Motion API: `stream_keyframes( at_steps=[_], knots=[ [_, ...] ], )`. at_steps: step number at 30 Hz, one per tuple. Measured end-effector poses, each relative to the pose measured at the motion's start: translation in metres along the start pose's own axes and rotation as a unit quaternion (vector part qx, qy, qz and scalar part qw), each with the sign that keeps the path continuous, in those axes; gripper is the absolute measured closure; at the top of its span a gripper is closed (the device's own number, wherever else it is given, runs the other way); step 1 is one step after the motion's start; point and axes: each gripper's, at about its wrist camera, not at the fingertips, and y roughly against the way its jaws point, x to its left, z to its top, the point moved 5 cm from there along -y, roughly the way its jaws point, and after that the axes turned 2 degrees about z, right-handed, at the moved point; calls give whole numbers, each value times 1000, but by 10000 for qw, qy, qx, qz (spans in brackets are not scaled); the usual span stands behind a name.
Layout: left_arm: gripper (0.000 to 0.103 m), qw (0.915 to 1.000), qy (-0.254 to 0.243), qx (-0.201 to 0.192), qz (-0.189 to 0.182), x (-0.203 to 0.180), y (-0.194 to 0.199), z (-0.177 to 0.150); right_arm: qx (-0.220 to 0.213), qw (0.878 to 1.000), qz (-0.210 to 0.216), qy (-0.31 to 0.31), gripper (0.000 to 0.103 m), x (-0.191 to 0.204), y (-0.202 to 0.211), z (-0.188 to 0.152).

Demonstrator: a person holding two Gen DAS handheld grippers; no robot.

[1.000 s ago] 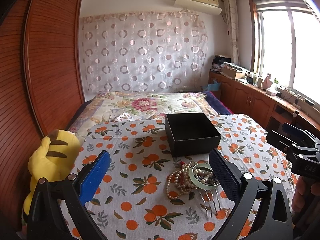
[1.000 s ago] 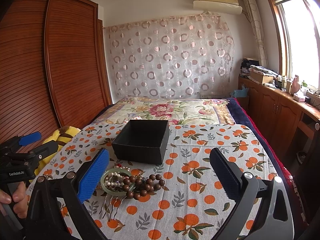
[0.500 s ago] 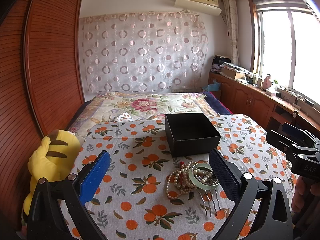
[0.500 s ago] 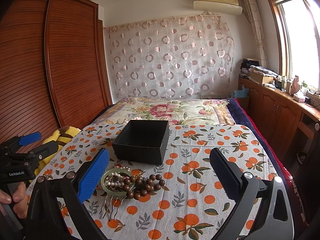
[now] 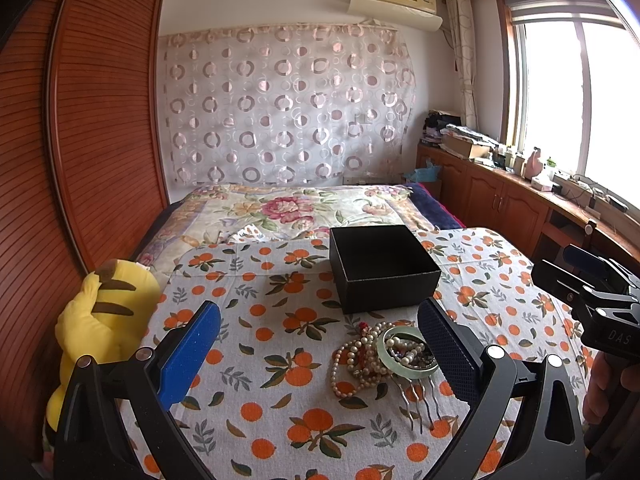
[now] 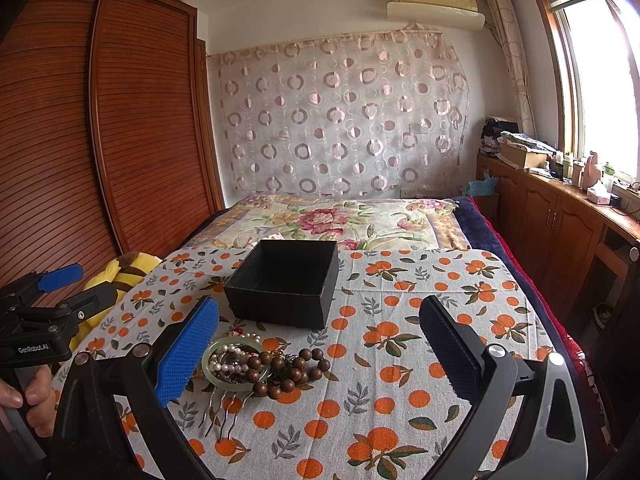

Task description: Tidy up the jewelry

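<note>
Both grippers held above an orange-print cloth [image 5: 280,264] spread over the bed. Left gripper [image 5: 320,344]: fingers spread wide, nothing between them. Right gripper [image 6: 320,342]: likewise spread, holding nothing.

Jewelry lies in one heap on the cloth, just in front of an open black box [image 5: 382,266], not touching it. Heap consists of a pearl necklace [image 5: 354,364], a pale green bangle [image 5: 404,354] with small beads inside its ring, a dark wooden bead string [image 6: 288,368], and a metal hair comb [image 5: 418,398] with prongs pointing toward the cameras. Box interior appears bare.

Yellow plush toy [image 5: 100,320] at the cloth's left edge.
</note>
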Motion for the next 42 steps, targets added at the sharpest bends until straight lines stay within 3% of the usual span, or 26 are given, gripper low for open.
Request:
stream_keyframes(
  at_steps=[25,35,42],
  knots=[
    [8,9999,7,133,-52,-6,-2,8,146,9999,64,9,2,4,-1,-2],
    [8,9959,-121,735,-507,-16,-35,-22,550,9982,224,98,2,-6,-15,-32],
    [8,9895,-110,1055,-987,-28,-58,-36,813,9964,215,123,8,-15,-27,-51]
  ],
)
